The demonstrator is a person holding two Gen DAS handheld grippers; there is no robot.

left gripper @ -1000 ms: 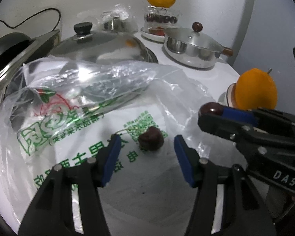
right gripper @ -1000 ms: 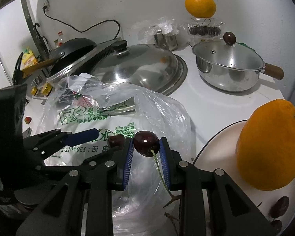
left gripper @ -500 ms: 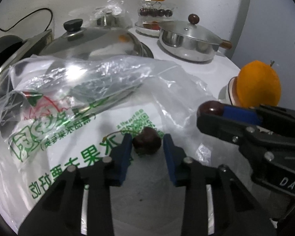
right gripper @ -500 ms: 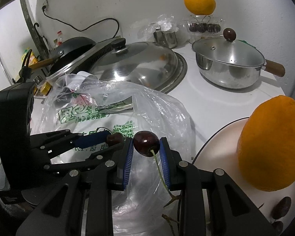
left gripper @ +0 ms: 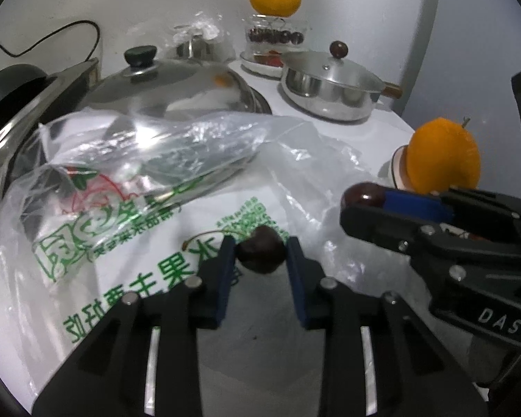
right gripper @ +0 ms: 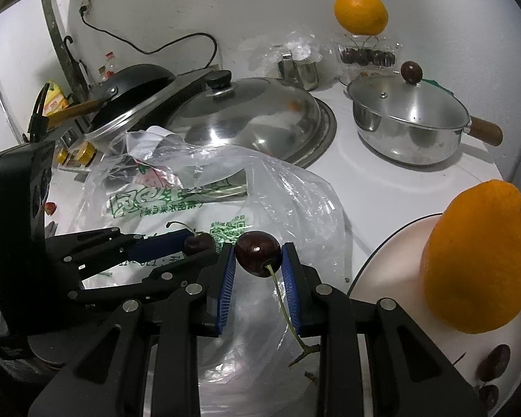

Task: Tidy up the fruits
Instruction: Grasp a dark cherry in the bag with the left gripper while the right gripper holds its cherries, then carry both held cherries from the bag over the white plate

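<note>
Left wrist view: the left hand-held gripper [left gripper: 258, 260] pinches a dark cherry [left gripper: 259, 253] between its blue pads, over the printed plastic bag [left gripper: 149, 229]; the cherry's thin stem curves off to the left.
Right wrist view: the right hand-held gripper [right gripper: 257, 260] is clamped on a second cherry [right gripper: 257, 253], glossy and dark red, whose long stem hangs down between the fingers.
Two grippers: they sit side by side over the bag, the left one's cherry just beside the right one's tip; in the left wrist view the right hand-held gripper reaches in from the right edge with its cherry at the tip.
Plastic bag: clear, crumpled, green print, lying on the white surface [right gripper: 392, 187] in front of the big steel lid.
Plate: a white plate [right gripper: 392, 243] lies at the right, just beside the bag, bearing a large orange [right gripper: 479, 257] with a stub of stem and a couple of dark fruits near its lower rim.
Steel lid: a wide domed lid [right gripper: 253, 111] with a black knob, behind the bag.
Saucepan: a lidded steel saucepan [right gripper: 406, 128] with a wooden handle, well back on the right.
Back wall: a second orange [right gripper: 361, 10] rests on top of a clear box of cherries [right gripper: 364, 55].
Far left: a black pan [right gripper: 132, 87] and a power cord on the wall.
</note>
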